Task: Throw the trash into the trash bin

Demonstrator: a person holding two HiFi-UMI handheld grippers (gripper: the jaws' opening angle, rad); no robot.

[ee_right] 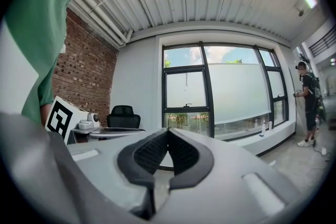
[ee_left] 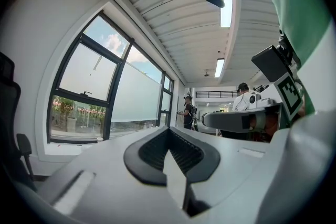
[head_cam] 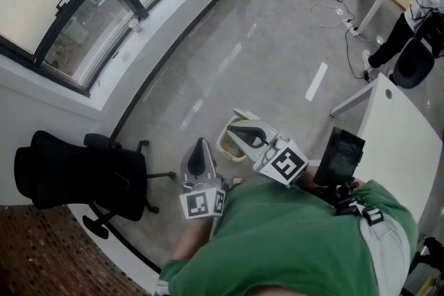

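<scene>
In the head view both grippers are held level in front of the person's green shirt. My left gripper (head_cam: 200,143) is shut with nothing between its dark pads; in its own view the left gripper (ee_left: 169,131) has its tips together. My right gripper (head_cam: 239,127) is also shut and empty, and the same shows for the right gripper (ee_right: 168,134) in its own view. A cream trash bin (head_cam: 227,144) stands on the floor beneath the right gripper and is partly hidden by it. I see no trash in any view.
A black office chair (head_cam: 80,177) stands at the left by the window wall (head_cam: 83,24). A white table (head_cam: 402,128) is at the right. Cables (head_cam: 333,7) lie on the floor further off, near a seated person (head_cam: 416,17).
</scene>
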